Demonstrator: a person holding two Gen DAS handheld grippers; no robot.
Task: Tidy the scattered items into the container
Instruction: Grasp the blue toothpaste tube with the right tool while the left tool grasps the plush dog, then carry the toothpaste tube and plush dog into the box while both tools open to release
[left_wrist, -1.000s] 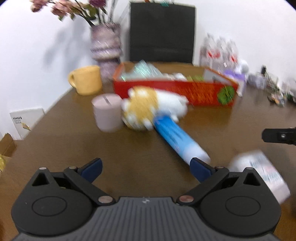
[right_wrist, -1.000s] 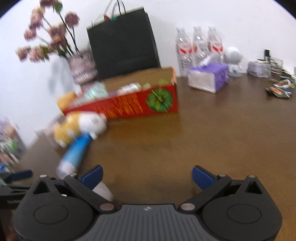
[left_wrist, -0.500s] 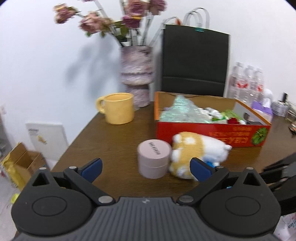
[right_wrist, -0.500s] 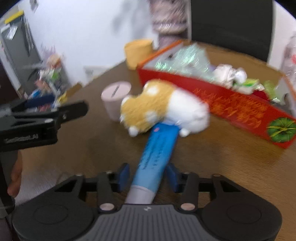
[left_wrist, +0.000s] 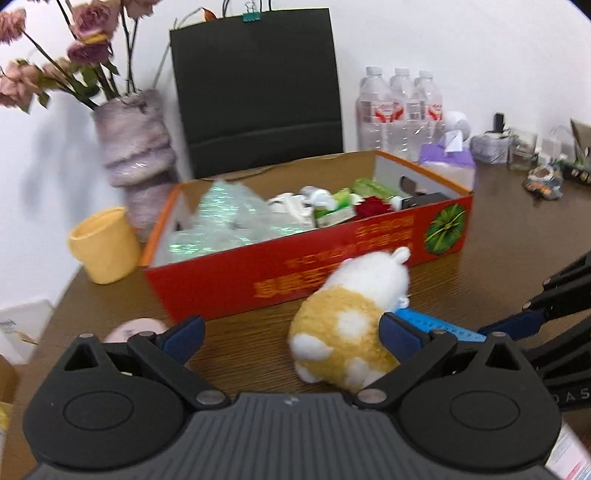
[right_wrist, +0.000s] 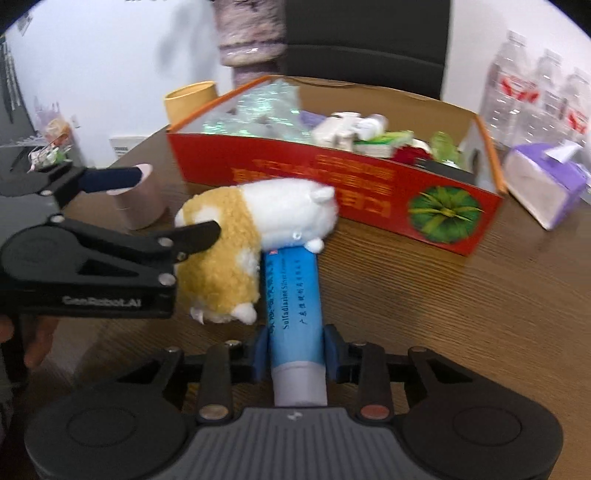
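Jaws: right gripper (right_wrist: 293, 356) closing on tube (right_wrist: 293, 295), pads at its sides; left gripper (left_wrist: 291, 334) spread, empty. Box (left_wrist: 295, 273) part-filled; plush (left_wrist: 347, 321), jar (right_wrist: 138, 205) remain out.

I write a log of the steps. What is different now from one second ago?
The right gripper came to the blue tube; its jaws are closing, pads already on the tube. The left gripper, jaws open, swung toward the plush toy. The toy, tube and red box kept their places.
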